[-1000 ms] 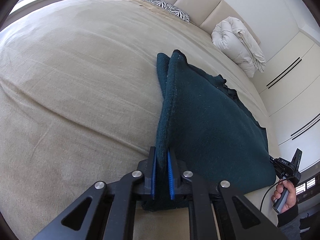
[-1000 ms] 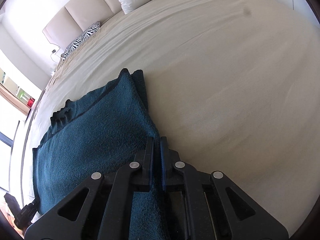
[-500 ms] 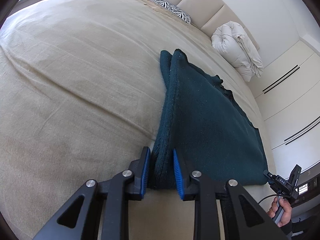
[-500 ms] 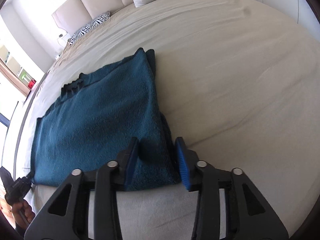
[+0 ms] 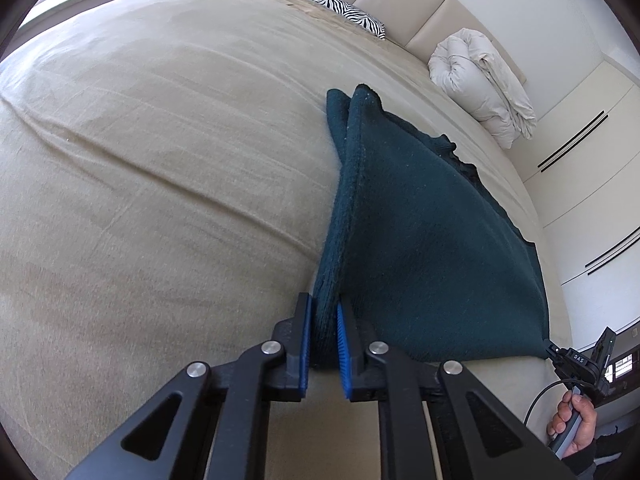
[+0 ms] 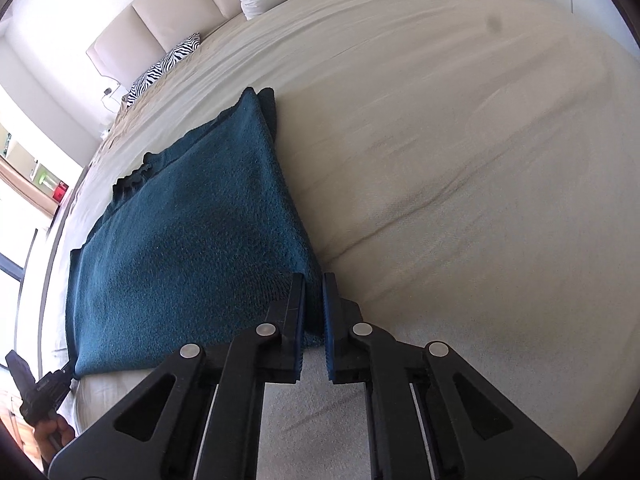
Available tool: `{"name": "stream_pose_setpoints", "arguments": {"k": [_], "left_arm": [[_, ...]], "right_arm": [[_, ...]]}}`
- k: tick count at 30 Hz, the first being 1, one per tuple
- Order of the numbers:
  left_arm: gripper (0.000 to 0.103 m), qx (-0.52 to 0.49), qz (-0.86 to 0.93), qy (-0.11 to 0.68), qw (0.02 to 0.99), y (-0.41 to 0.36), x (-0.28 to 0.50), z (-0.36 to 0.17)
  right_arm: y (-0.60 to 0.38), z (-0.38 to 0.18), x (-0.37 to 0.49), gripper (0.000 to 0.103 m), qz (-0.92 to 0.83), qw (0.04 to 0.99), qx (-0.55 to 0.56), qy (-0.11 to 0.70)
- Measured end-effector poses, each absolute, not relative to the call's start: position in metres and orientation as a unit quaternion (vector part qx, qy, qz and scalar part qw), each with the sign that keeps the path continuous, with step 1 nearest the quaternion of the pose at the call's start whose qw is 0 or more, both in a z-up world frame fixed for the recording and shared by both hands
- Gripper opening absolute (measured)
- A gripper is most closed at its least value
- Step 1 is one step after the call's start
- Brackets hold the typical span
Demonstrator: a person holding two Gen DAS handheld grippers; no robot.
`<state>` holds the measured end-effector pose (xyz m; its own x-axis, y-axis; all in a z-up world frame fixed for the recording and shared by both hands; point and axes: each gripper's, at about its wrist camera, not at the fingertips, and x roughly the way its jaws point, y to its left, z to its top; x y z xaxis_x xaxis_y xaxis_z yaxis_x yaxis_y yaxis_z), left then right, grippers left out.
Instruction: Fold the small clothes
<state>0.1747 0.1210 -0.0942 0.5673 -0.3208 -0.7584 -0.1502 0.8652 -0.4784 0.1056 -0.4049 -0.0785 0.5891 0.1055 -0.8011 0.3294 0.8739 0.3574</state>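
Observation:
A dark teal fleece garment [image 5: 432, 240], folded double, lies on the beige bed [image 5: 160, 160]. My left gripper [image 5: 323, 304] has its blue pads on the garment's near left corner, jaws closing on the doubled edge. In the right wrist view the same garment [image 6: 192, 240] spreads out to the left. My right gripper [image 6: 313, 280] pinches its near right corner, the jaws closing tight with the cloth between them. Each gripper shows small in the other's view, at the opposite corner: the right gripper [image 5: 576, 360] and the left gripper [image 6: 44, 388], each in a person's hand.
A zebra-striped pillow [image 5: 340, 4] and a rolled white duvet [image 5: 484, 80] lie by the padded headboard [image 5: 404, 4]. White wardrobe doors [image 5: 580, 168] stand past the bed's far side. Wide bare bedspread lies beside the garment [image 6: 460, 160].
Half a second ago both grippers stood open around the garment's near corners. Both have closed on those corners again, and the right gripper has shifted sideways along the edge.

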Motion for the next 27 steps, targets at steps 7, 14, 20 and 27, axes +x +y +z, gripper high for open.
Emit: {"name": "stream_pose_setpoints", "arguments": {"k": [7,14,20,27], "left_arm": [[0.021,-0.286,-0.056,0.457,0.84,0.131,0.17,-0.091],[0.035,-0.219,-0.075,0.405,0.884,0.097,0.167,-0.033],[0.049,-0.167,-0.136,0.401,0.89,0.018,0.23,-0.022],[0.049,-0.139,-0.112,0.42,0.89,-0.005,0.303,-0.048]], "right_arm": [[-0.419,-0.076,0.102,0.03,-0.062,0.85,0.279,0.442],[-0.405,-0.025,0.091,0.057,-0.03,0.875,0.315,0.367],[-0.32,-0.034,0.175,0.056,0.128,0.835,0.36,0.397],[-0.254,-0.078,0.265,0.057,0.204,0.772,0.414,0.436]]}}
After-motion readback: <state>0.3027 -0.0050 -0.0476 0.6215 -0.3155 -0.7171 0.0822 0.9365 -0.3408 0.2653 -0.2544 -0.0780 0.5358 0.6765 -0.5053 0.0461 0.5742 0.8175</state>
